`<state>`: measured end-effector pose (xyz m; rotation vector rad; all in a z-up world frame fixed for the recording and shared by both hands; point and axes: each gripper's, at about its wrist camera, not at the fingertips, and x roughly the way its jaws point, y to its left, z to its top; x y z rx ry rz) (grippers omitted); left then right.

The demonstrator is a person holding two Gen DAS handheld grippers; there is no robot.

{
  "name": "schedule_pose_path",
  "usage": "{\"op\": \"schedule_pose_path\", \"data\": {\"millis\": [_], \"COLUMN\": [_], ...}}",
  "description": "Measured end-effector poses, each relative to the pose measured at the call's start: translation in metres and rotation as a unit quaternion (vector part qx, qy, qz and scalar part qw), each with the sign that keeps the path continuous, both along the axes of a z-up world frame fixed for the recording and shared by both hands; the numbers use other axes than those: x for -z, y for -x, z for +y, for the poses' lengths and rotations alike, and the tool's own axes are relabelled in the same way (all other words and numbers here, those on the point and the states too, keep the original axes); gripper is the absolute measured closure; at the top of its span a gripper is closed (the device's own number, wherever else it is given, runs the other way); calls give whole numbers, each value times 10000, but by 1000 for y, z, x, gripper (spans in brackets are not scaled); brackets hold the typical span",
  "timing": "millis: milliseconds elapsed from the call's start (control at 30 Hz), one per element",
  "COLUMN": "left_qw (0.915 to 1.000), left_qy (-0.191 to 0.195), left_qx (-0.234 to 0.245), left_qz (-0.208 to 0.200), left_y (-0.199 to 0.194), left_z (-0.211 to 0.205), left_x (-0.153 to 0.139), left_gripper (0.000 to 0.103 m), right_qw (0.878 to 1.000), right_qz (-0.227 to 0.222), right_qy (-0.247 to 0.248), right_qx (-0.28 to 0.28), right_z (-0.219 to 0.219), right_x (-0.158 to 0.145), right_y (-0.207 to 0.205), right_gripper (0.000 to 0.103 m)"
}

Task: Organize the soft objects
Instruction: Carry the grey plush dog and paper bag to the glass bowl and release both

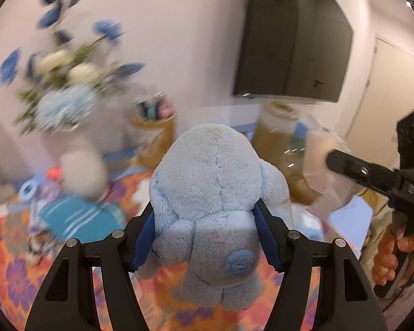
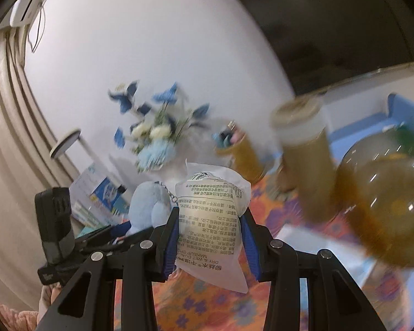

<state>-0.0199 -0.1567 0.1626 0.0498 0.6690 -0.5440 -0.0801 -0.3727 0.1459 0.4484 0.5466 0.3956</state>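
Observation:
My left gripper (image 1: 207,215) is shut on a light blue plush toy (image 1: 215,193) and holds it upright above the flowered tablecloth (image 1: 11,248). My right gripper (image 2: 209,218) is shut on a white plastic packet of makeup sponges (image 2: 209,220) with printed text, held in the air. The packet also shows at the right of the left wrist view (image 1: 323,171), at the right gripper's tip. The plush toy also shows in the right wrist view (image 2: 149,207), left of the packet, in the left gripper.
A vase of blue and white flowers (image 1: 66,82) stands at the back left. Amber containers (image 2: 303,165) and a round amber jar (image 2: 381,204) stand at the right. A folded teal cloth (image 1: 77,215) lies on the table. A dark screen (image 1: 292,41) hangs on the wall.

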Motion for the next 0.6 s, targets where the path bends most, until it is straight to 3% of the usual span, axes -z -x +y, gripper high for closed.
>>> {"op": "schedule_pose_path", "data": {"millis": [233,433,600], "left_qw": [9975,9934,9894], "left_qy": [387,343,272], "left_qx": [594,1094,1425], "left_qz": [11,-63,12], "left_y": [-14,-12,-11], "left_z": [-55,-110,-156], "left_x": [-14,-12,4], "left_gripper": [39,39,39], "right_qw": [9988,9955,9905], "right_qz": [-47,-66,219], "right_qy": [287,334,548], "right_qx": [400,879,1241], "right_z": [-54,-98,-136], "right_x": [-33,-45,-43], "right_y": [-24,-28,-43], "right_gripper": [62,62,62]}}
